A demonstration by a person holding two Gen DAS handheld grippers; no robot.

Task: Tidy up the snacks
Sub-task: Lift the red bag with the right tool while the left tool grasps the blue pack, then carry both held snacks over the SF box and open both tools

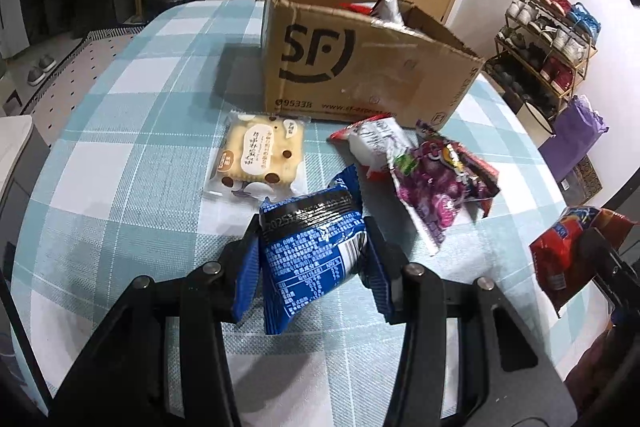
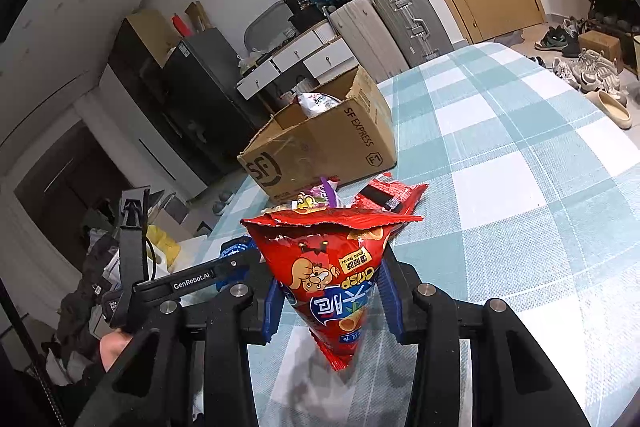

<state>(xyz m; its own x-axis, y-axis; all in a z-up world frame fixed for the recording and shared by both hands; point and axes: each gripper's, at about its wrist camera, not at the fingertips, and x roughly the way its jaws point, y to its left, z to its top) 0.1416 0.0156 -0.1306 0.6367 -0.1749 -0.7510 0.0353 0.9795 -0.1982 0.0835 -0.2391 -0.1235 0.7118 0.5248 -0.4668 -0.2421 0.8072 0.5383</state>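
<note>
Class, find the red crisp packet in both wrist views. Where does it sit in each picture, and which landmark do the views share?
Left wrist view: the red crisp packet is at the far right edge, clamped in the right hand-held gripper.
Right wrist view: it fills the lower centre, pinched between the fingers.
Shared landmark: the cardboard box on the checked tablecloth.

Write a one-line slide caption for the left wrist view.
Left gripper shut on a blue snack packet above the checked tablecloth, facing the open SF cardboard box.
</note>
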